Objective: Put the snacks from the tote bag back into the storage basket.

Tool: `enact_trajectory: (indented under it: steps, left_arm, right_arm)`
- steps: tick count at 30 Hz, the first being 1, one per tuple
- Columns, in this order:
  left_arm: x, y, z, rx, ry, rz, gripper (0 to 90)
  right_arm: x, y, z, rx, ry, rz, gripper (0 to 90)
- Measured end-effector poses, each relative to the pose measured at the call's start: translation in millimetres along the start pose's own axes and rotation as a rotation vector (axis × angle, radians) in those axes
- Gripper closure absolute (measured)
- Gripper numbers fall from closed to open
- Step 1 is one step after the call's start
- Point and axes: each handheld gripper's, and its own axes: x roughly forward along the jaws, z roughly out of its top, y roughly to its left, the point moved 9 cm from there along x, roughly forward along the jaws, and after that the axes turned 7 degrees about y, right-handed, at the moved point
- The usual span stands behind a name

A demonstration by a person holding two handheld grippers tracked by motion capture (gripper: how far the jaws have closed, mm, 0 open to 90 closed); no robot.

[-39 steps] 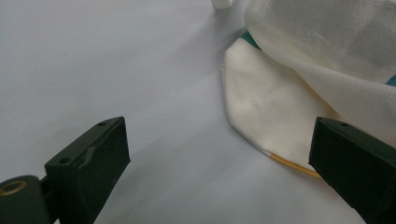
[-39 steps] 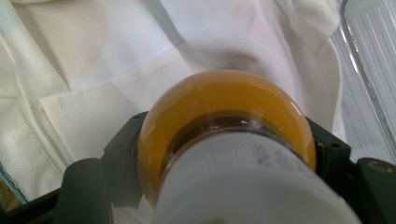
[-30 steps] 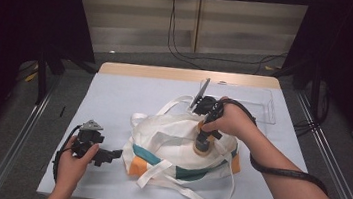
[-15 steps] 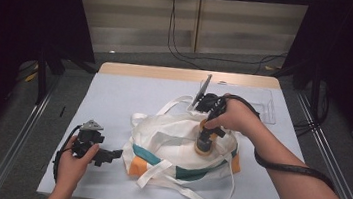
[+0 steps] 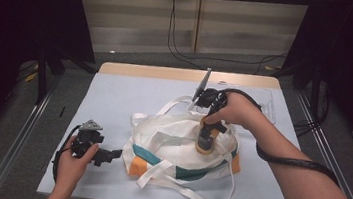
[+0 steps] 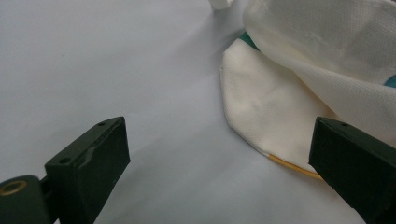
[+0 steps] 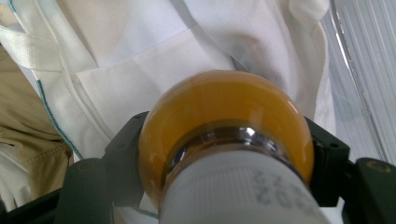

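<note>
High view shows our right gripper [image 5: 207, 133] clamped on an amber bottle [image 5: 205, 142], held upright with its base right above the white tote bag [image 5: 170, 139]. Our left gripper [image 5: 107, 156], jaws apart, waits just beside the bag's left corner.

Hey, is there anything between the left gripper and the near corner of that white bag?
Nothing visible. The left gripper has its jaws wide open over bare table, and the white bag lies just ahead with its corner in plain sight. The right gripper is shut on an amber bulb above the bag.
</note>
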Motion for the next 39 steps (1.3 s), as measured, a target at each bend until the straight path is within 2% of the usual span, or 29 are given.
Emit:
enact_trajectory:
  steps: [21, 27, 28, 29, 39]
  left_arm:
    - [0.4, -0.4, 0.8, -0.001, -0.010, 0.007, 4.8]
    - [0.2, -0.5, 0.0, 0.004, 0.001, 0.005, 4.8]
    - [0.7, -1.4, 0.8, -0.009, -0.009, 0.003, 4.8]
    - [0.3, -0.7, 0.2, 0.005, -0.001, 0.004, 4.8]
    - [2.2, -2.6, 0.1, -0.006, -0.005, 0.008, 4.9]
  right_arm:
    - [-26.4, -3.0, -0.3, 0.003, 0.013, 0.023, 30.2]
    - [-32.6, -3.3, -0.4, -0.004, 0.021, 0.022, 30.2]
    - [-33.6, -3.4, -0.7, -0.009, 0.024, 0.021, 30.2]
    - [-34.9, -3.4, -0.7, -0.010, 0.026, 0.021, 30.2]
    - [-48.1, -4.8, 2.7, -0.016, 0.012, 0.025, 30.2]
